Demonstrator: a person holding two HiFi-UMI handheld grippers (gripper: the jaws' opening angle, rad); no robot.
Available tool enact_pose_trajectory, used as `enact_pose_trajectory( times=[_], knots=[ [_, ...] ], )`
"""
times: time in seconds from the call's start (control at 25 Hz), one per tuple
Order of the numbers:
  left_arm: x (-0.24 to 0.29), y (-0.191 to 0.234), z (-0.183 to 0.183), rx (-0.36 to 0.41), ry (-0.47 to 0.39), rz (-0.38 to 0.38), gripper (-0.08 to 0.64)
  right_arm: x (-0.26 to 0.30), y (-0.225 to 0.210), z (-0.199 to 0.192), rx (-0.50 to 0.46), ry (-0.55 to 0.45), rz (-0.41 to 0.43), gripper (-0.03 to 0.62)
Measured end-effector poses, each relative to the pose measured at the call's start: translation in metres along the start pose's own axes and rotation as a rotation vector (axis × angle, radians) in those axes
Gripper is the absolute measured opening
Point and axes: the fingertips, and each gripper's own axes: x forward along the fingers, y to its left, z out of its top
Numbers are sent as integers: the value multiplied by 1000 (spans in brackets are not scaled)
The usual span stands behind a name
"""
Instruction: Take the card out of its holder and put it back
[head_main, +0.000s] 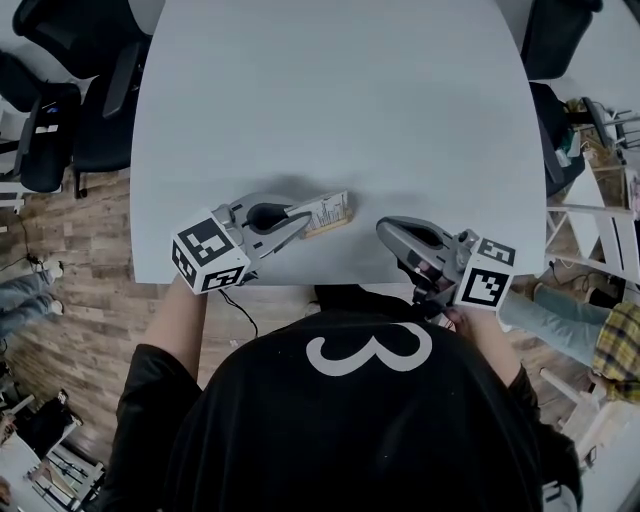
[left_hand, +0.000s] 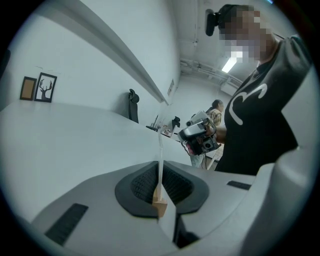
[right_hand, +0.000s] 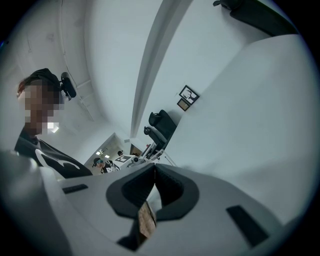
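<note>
**A:** How far has the person got with the card?

**B:** Hardly anywhere, by the look of it. The card (head_main: 328, 211) stands in its wooden holder (head_main: 322, 231) on the table (head_main: 330, 100), near the front edge, and seems still seated in the slot.

**A:** What is the left gripper doing?

**B:** The left gripper (head_main: 303, 222) has its jaws drawn in tight on the card. Its own view shows the card edge-on, pinched between the dark pads, with the holder's wood at the card's foot. Whether the pads also catch the wood is hard to tell.

**A:** And the other one?

**B:** The right gripper (head_main: 386, 232) hangs near the holder's far end without touching it. Its jaws are together and nothing is between them.

**B:** As for what remains, probably almost everything. The card has to be drawn out, likely with the holder steadied, and then slid back in. The same sight would also fit a card just returned, and the pictures cannot separate the two.
</note>
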Motion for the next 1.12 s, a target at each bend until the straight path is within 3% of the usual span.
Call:
enact_pose_trajectory(
  times=[0.44,1.12],
  knots=[
    [6,-4,3,97,34,14,26,-1,-2,-3,3,3,-10,11],
    [-7,8,47,129,-49,58,25,-1,8,3,-25,-21,-40,11]
  ],
)
